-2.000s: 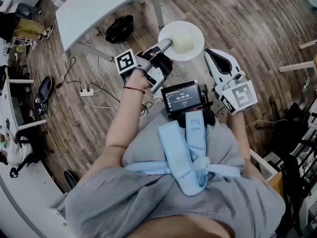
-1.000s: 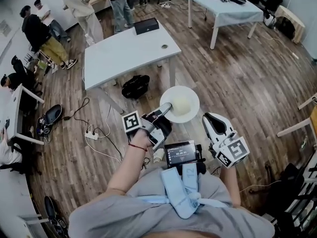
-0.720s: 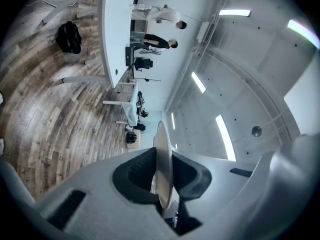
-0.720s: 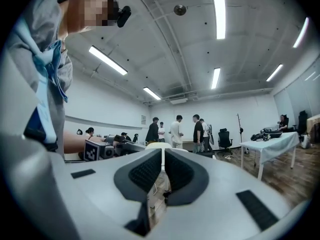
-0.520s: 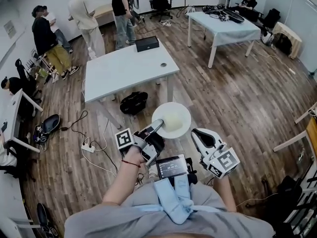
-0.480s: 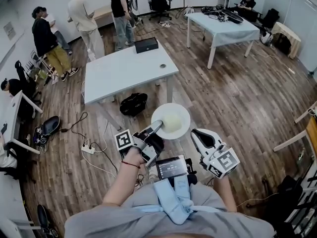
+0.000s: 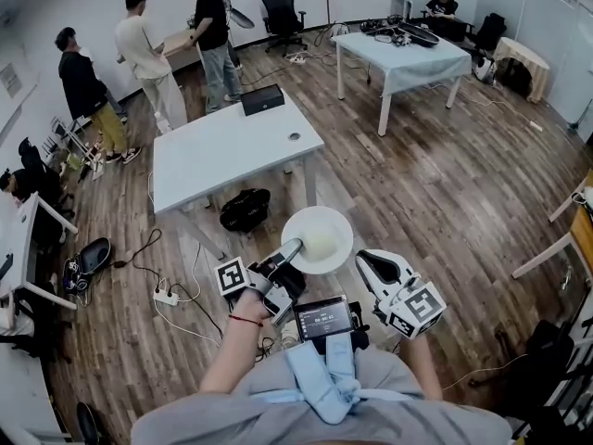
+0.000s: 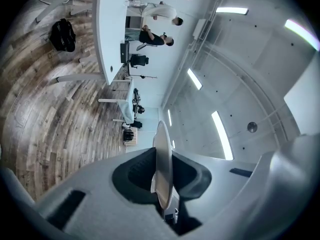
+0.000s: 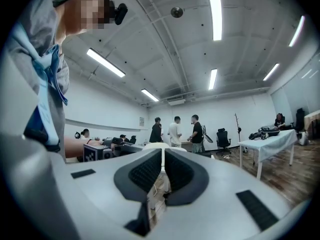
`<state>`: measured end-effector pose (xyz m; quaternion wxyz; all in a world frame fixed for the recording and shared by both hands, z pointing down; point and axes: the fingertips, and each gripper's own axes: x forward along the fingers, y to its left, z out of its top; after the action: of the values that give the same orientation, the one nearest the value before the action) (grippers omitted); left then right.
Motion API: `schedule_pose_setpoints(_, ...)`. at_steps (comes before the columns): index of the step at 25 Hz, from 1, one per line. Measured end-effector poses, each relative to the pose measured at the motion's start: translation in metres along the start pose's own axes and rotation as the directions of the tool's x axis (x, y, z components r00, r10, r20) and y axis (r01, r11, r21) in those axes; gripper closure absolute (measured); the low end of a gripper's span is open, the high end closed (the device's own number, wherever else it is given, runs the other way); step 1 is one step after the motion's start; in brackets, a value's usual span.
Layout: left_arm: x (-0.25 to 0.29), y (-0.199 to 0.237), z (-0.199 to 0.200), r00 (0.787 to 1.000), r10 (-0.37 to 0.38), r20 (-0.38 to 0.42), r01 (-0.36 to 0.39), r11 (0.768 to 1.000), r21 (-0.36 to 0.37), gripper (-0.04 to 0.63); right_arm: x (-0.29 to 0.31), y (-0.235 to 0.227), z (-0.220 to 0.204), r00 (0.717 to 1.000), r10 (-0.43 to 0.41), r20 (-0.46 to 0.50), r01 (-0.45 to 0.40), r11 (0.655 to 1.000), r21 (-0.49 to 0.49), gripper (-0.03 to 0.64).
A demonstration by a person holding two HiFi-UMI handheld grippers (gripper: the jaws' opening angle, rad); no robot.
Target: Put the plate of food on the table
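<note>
Clamping the rim of the plate (image 7: 298, 222), the left hand-held gripper (image 7: 293, 247) carries it in mid-air, in front of the person's body and above the wooden floor (image 7: 445, 184). Left gripper view: both jaws are closed on the plate's edge, which stands edge-on between the dark pads (image 8: 134, 176) as a thin pale disc.

Head view: the plate is round, white, shallow and roughly level, with a broad bare rim. The food (image 7: 321, 243) is one pale, cream-coloured rounded mound sitting about the middle of the plate; its kind cannot be told. The gripper takes the plate at its near-left edge.

Right hand-held gripper (image 7: 364, 260): held just beside the plate, on its right, apart from it. Right gripper view: its jaws are together with nothing between them. A white rounded shape, apparently the plate, shows just above the jaw tips.

The surface (image 7: 213, 151), a white rectangular top on pale legs, stands ahead and to the left of the plate, well apart from it. On it are a black box (image 7: 263, 99) at the far edge and a small round item (image 7: 294, 136) near the right edge. A black bag (image 7: 245, 209) lies on the floor by the surface's near edge, between surface and plate. A small screen (image 7: 323, 317) sits at the person's chest, between the two grippers.
</note>
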<state>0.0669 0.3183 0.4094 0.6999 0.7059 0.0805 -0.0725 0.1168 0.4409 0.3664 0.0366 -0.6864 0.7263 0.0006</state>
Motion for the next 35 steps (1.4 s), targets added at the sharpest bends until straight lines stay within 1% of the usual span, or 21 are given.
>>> schedule_pose_setpoints(2, -0.003, 0.003, -0.002, 1.0, 0.006, -0.005, -0.006, 1.0, -0.002, 0.545, -0.003, 0.0, -0.002, 1.0, -0.01, 0.0, 0.01, 1.0, 0.0, 0.583)
schedule_pose_setpoints(6, -0.01, 0.008, -0.004, 1.0, 0.019, 0.01, -0.019, 1.0, -0.013, 0.545, -0.007, 0.001, -0.001, 1.0, -0.017, 0.012, 0.016, 1.0, 0.023, 0.583)
schedule_pose_setpoints(9, -0.012, 0.011, -0.008, 1.0, 0.026, 0.011, -0.026, 1.0, -0.017, 0.545, -0.009, 0.003, 0.0, 1.0, -0.013, 0.008, 0.013, 1.0, 0.01, 0.583)
schedule_pose_setpoints(18, -0.015, 0.01, -0.018, 0.999, 0.032, 0.009, -0.032, 0.999, -0.015, 0.545, -0.014, 0.009, -0.003, 1.0, 0.005, 0.007, -0.006, 1.0, 0.027, 0.583)
schedule_pose_setpoints(26, -0.025, 0.008, -0.016, 0.999, 0.034, 0.04, -0.034, 0.999, -0.016, 0.545, -0.011, 0.017, -0.007, 0.999, 0.033, 0.004, -0.033, 0.998, 0.044, 0.583)
schedule_pose_setpoints(31, -0.036, 0.004, -0.005, 0.997, 0.022, 0.073, -0.021, 1.0, -0.017, 0.545, 0.002, 0.024, -0.01, 0.998, 0.062, 0.003, -0.062, 0.997, 0.051, 0.583)
schedule_pose_setpoints(35, -0.045, 0.001, 0.015, 0.994, 0.011, 0.11, -0.01, 1.0, -0.017, 0.545, 0.025, 0.028, -0.014, 0.994, 0.105, -0.019, -0.104, 0.993, 0.051, 0.583)
